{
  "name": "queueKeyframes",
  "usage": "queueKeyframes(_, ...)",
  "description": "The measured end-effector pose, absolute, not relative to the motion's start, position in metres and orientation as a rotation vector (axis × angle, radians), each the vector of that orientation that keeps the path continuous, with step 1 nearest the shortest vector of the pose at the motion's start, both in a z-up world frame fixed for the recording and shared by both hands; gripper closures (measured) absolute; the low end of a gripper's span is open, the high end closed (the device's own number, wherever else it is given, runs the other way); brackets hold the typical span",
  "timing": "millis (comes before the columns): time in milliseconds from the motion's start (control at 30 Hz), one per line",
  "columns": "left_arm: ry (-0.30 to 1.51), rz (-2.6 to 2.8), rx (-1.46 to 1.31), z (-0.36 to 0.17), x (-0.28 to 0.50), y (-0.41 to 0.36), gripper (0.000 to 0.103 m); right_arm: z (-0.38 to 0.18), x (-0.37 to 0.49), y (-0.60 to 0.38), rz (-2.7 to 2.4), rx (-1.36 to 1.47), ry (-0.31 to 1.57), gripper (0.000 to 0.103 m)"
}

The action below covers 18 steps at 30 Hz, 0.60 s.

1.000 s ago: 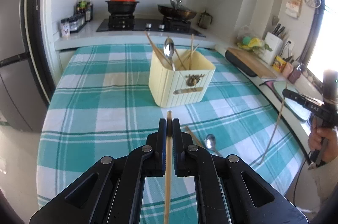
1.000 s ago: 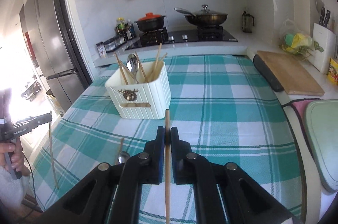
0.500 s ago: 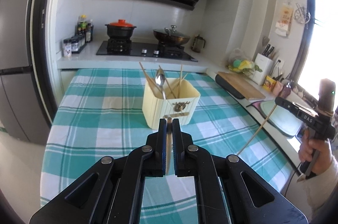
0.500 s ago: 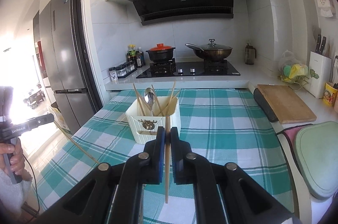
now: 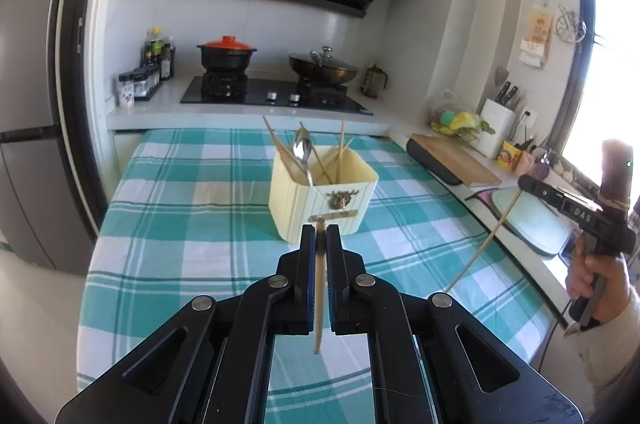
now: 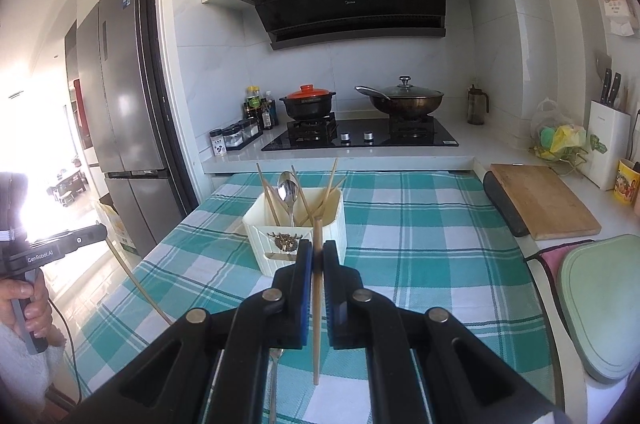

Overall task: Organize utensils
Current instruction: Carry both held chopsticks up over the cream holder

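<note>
A cream utensil holder [image 5: 320,196] stands mid-table with several chopsticks and a metal spoon [image 5: 302,148] in it; it also shows in the right wrist view [image 6: 296,232]. My left gripper [image 5: 320,230] is shut on a wooden chopstick [image 5: 319,288], held above the table in front of the holder. My right gripper [image 6: 317,248] is shut on another chopstick [image 6: 317,304], also raised and facing the holder. A spoon [image 6: 274,376] lies on the cloth under the right gripper, mostly hidden.
A teal checked tablecloth [image 5: 180,224] covers the table. Behind it are a stove with a red-lidded pot [image 5: 228,54] and a wok [image 5: 322,70]. A wooden cutting board [image 6: 540,200] and a green board [image 6: 600,304] lie on the right counter. A fridge [image 6: 120,84] stands at left.
Both grippers have lifted and tilted up with their chopsticks, so the table looks lower and farther. The holder has not moved.
</note>
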<state>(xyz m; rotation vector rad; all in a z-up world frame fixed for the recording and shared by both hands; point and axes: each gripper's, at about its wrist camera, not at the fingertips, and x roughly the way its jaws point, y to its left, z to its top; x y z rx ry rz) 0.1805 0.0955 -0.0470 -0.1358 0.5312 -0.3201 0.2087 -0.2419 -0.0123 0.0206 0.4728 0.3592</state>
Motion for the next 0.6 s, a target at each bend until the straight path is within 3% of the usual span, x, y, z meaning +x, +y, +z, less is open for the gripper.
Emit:
queueKeyframes(367, 0.506, -0.334, -0.139, -0.027, 0.197, 0.102, 0.100, -0.013, 0.245, -0.238, 0.345, 0.016, 0.505, 0.097)
queueKeyframes(600, 0.348, -0.315, -0.144, 0.027, 0.222, 0.101, 0.100, 0.021, 0.283, -0.223, 0.338, -0.003, 0.395, 0.097)
